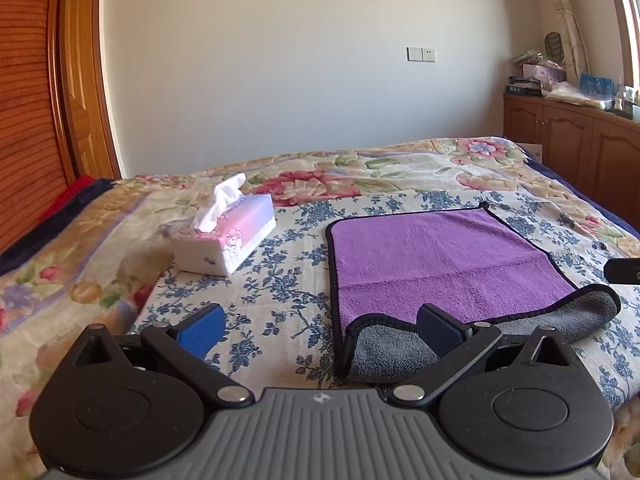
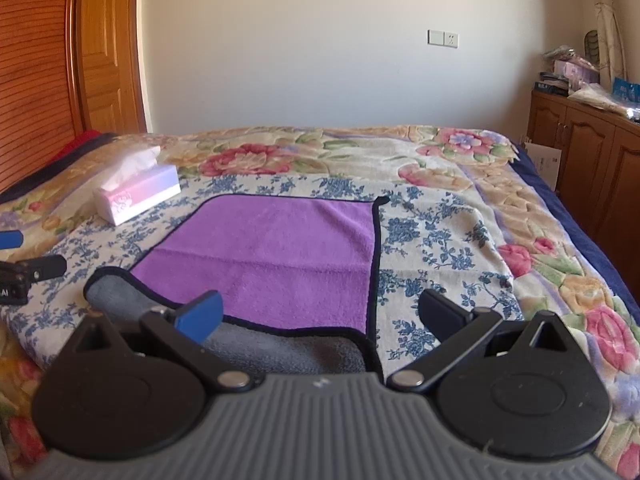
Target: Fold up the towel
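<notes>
The purple towel (image 2: 276, 248) lies flat mid-frame on the floral bedspread (image 2: 440, 240), its near edge flipped over to show the grey underside. Both the left gripper (image 1: 320, 320) and the right gripper (image 2: 320, 312) hover spread wide, empty. It looks soft, light and floppy; I'd pinch the near black-trimmed corners.

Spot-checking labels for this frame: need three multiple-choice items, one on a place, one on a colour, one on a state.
1. Where is the pink-and-white tissue box relative to the purple microfibre towel with black trim, seen from the left wrist?
A) left B) right C) on top
2. What colour is the towel's turned-up underside?
A) white B) grey C) red
3. How do the left hand-held gripper and right hand-held gripper stand?
A) both shut on towel B) one shut C) both open

A: the box sits left on the floral bedspread.
B: the folded near edge shows grey.
C: the fingers are spread, gripping nothing.
</notes>
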The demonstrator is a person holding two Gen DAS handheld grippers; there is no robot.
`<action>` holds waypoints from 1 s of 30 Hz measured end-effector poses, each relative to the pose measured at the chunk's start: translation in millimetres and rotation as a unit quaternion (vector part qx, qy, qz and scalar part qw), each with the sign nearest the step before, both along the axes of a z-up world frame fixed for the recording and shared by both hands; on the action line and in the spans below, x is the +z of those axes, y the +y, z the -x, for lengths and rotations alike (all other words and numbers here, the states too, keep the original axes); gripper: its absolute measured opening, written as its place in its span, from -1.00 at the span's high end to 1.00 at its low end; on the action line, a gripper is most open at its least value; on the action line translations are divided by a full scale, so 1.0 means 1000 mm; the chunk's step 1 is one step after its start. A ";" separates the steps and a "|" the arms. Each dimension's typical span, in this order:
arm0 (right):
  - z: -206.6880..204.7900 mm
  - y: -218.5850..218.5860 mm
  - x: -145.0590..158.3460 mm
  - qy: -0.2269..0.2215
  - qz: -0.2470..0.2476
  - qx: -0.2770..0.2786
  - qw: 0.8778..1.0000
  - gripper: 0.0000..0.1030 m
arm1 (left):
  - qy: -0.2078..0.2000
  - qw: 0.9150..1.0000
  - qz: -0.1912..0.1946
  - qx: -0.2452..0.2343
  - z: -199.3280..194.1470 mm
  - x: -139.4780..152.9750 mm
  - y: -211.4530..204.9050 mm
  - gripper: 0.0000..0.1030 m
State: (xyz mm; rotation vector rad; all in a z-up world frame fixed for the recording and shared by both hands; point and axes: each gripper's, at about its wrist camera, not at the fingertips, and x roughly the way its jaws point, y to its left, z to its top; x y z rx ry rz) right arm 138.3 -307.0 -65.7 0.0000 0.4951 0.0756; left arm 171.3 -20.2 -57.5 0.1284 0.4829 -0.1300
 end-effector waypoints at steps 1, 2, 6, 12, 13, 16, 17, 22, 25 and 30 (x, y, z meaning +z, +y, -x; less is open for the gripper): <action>-0.002 0.000 -0.001 0.001 0.000 0.002 1.000 -1.00 | 0.003 1.000 0.003 -0.002 -0.003 -0.001 0.000 -1.00; -0.004 -0.001 -0.001 0.003 0.001 0.004 1.000 -1.00 | 0.007 1.000 0.006 -0.005 -0.006 -0.002 0.000 -1.00; -0.013 -0.004 -0.005 0.014 -0.003 0.008 1.000 -1.00 | 0.019 1.000 0.011 -0.018 -0.017 -0.007 -0.003 -0.87; -0.020 -0.009 -0.009 0.024 -0.011 0.009 1.000 -1.00 | 0.032 0.998 0.028 -0.037 -0.029 -0.011 -0.003 -0.63; -0.021 -0.010 -0.009 0.027 -0.012 0.009 1.000 -1.00 | 0.033 0.998 0.029 -0.039 -0.031 -0.011 -0.004 -0.60; -0.025 -0.012 -0.012 0.035 -0.015 0.009 0.999 -0.99 | 0.041 0.998 0.030 -0.046 -0.035 -0.014 -0.005 -0.43; -0.026 -0.013 -0.013 0.039 -0.016 0.009 0.999 -0.98 | 0.044 0.997 0.030 -0.047 -0.036 -0.015 -0.005 -0.33; -0.034 -0.016 -0.019 0.067 -0.019 0.006 0.998 -0.71 | 0.059 0.996 0.035 -0.054 -0.042 -0.019 -0.006 -0.02; -0.036 -0.018 -0.022 0.077 -0.022 0.005 0.997 -0.64 | 0.064 0.996 0.034 -0.059 -0.044 -0.020 -0.007 0.17; -0.040 -0.025 -0.025 0.097 -0.036 0.002 0.995 -0.53 | 0.079 0.994 0.039 -0.066 -0.046 -0.023 -0.007 0.47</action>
